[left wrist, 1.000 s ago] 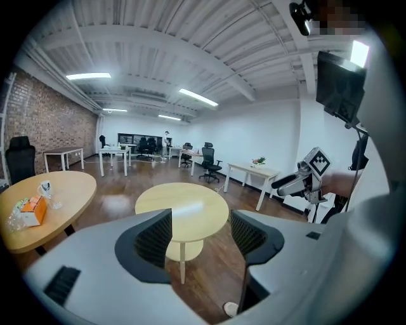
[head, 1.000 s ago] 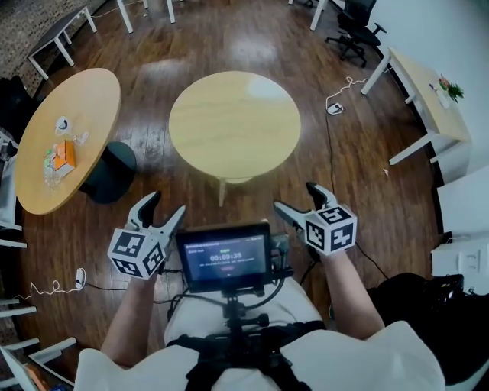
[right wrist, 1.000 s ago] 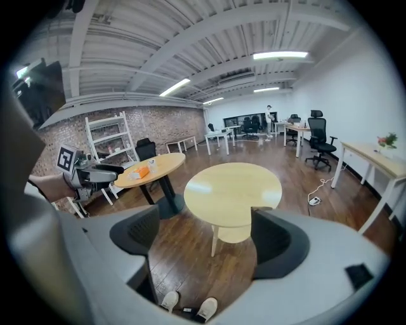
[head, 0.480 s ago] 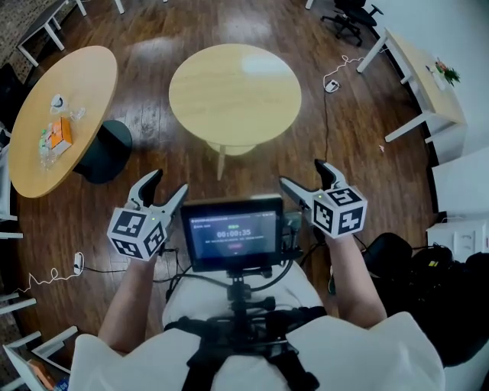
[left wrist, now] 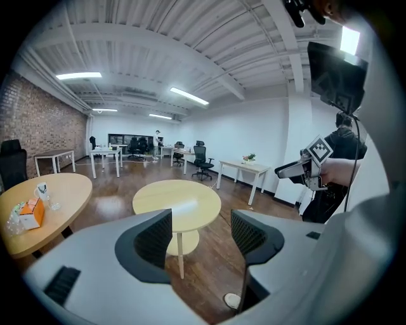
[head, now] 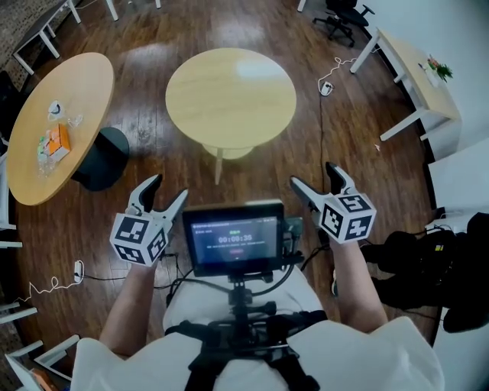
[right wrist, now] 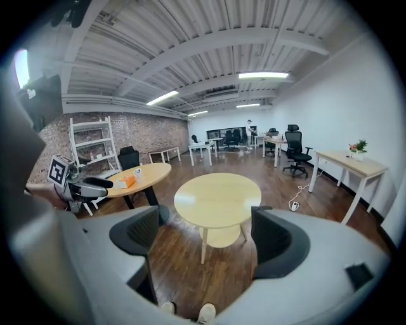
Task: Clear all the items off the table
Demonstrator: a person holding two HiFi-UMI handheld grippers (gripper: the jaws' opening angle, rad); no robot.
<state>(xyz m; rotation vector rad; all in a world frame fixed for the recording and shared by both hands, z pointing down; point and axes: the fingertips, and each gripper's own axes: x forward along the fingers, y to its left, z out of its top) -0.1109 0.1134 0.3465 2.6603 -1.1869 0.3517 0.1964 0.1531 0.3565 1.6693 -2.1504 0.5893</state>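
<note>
A round light-wood table (head: 231, 95) stands ahead of me with nothing on its top; it also shows between the jaws in the left gripper view (left wrist: 176, 197) and the right gripper view (right wrist: 217, 198). Further left, an oval wood table (head: 57, 126) carries an orange box (head: 58, 141), clear wrappers and a small white item. My left gripper (head: 168, 189) and right gripper (head: 312, 176) hover at waist height, well short of both tables, both open and empty. The orange box (left wrist: 32, 212) also appears at the left gripper view's left edge.
A screen (head: 233, 244) on my chest rig sits between the grippers. A white desk (head: 416, 76) with a small plant stands at the right, an office chair (head: 340, 15) beyond it. Cables lie on the wood floor; a black bag (head: 428, 260) is at my right.
The round table has slid up and slightly left in the head view. The right gripper has drifted a little right. Both grippers remain open.
</note>
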